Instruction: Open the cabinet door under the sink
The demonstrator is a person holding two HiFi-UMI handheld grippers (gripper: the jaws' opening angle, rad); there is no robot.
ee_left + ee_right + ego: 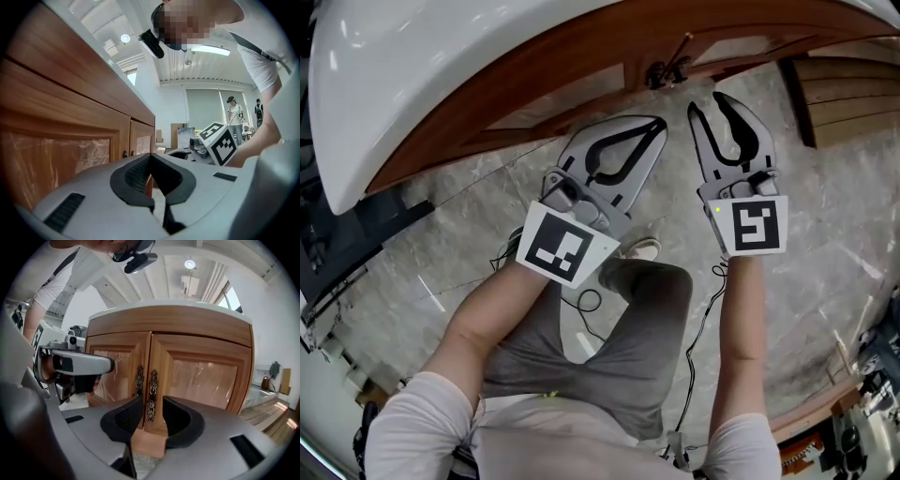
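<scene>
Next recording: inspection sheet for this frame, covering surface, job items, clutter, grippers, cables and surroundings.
Surface: grey marble floor.
Job's things: two wooden cabinet doors, both shut; ornate handles side by side at the centre seam.
Clutter: small items at the floor's lower right edge, too small to tell.
Grippers: left hand-held gripper shut, nothing in it; right hand-held gripper open, aimed at the handles, not touching them.
Cables: black cable trailing over the floor beside the person's leg.
Surroundings: white sink counter above the cabinet; people standing far off.
</scene>
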